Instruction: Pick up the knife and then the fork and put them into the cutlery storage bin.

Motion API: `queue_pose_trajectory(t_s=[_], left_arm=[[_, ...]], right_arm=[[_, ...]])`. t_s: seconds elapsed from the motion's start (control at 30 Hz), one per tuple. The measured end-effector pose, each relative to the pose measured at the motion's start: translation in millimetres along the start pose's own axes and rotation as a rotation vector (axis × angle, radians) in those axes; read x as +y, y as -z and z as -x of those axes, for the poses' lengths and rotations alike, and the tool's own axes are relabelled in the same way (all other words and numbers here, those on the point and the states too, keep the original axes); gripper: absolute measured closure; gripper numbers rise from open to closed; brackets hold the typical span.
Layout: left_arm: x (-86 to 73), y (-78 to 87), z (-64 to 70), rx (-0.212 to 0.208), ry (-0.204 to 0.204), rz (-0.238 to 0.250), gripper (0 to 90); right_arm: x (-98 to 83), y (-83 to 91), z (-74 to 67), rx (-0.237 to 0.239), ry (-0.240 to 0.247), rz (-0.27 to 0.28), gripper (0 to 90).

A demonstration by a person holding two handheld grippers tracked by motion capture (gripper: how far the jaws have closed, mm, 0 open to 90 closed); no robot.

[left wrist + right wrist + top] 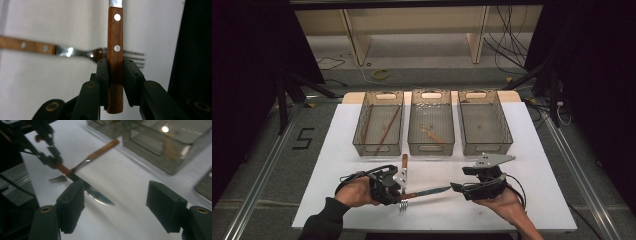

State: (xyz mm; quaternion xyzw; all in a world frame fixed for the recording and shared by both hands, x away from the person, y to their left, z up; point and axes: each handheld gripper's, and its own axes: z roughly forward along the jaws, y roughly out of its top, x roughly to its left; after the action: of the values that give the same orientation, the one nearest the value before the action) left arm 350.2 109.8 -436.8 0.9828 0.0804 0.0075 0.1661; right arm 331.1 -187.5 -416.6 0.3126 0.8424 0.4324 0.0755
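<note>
Near the front edge of the white table [337, 150], just before the three wire-mesh baskets, the left gripper [398, 186] held a wooden-handled knife [427, 191] by the butt of its handle, jaws closed to a narrow gap and both pads pressing the wood. Its blade pointed across toward the right gripper [458, 187], whose jaws stood wide apart with nothing between them, the blade tip lying just short of the gap. Beside the knife, a wooden-handled fork [403, 182] lay flat on the table, tines toward the front edge and handle toward the middle basket [431, 145]. Behind the knife, the left basket [378, 148] held chopsticks, the middle basket another piece of cutlery too small to identify, and the right basket [484, 147] seemed empty.

Handling, as judged: the knife looked light and rigid, so it should not sag when held at one end. Its riveted wooden handle [115, 42] offered the better purchase; the polished steel blade [96, 195] seemed slippery and thin-edged, apt to twist between flat pads if taken there.
</note>
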Motion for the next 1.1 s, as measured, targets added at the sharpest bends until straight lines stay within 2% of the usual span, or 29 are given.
queue_pose_trajectory(t_s=[0.13, 0.2, 0.27, 0.43, 0.5, 0.8, 0.93, 1.1], left_arm=[[16.4, -4.2, 2.9, -0.015, -0.047, -0.011, 75.3], [19.8, -4.9, 3.5, -0.017, -0.056, -0.011, 75.3], [26.9, -6.1, 5.0, -0.017, -0.073, -0.007, 75.3], [36.2, -7.9, 6.7, -0.038, -0.098, -0.019, 75.3], [39.5, -8.2, 6.5, -0.045, -0.1, -0.009, 75.3], [50.4, -8.3, 9.0, -0.064, -0.134, -0.014, 75.3], [54.4, -8.7, 9.5, -0.069, -0.133, -0.014, 75.3], [58.4, -8.7, 10.3, -0.08, -0.144, -0.014, 75.2]], right_arm=[[3.9, -6.6, -10.1, 0.019, 0.068, -0.022, 31.3], [4.6, -8.6, -12.1, 0.029, 0.084, -0.028, 31.3], [6.1, -14.6, -18.5, 0.058, 0.123, -0.052, 31.6], [7.2, -25.6, -27.6, 0.095, 0.186, -0.097, 32.3], [6.9, -29.7, -30.7, 0.109, 0.212, -0.113, 32.5], [3.7, -40.8, -42.6, 0.116, 0.324, -0.174, 32.7], [2.2, -43.6, -47.3, 0.118, 0.374, -0.192, 35.3], [0.6, -45.8, -49.4, 0.117, 0.408, -0.212, 38.6]])
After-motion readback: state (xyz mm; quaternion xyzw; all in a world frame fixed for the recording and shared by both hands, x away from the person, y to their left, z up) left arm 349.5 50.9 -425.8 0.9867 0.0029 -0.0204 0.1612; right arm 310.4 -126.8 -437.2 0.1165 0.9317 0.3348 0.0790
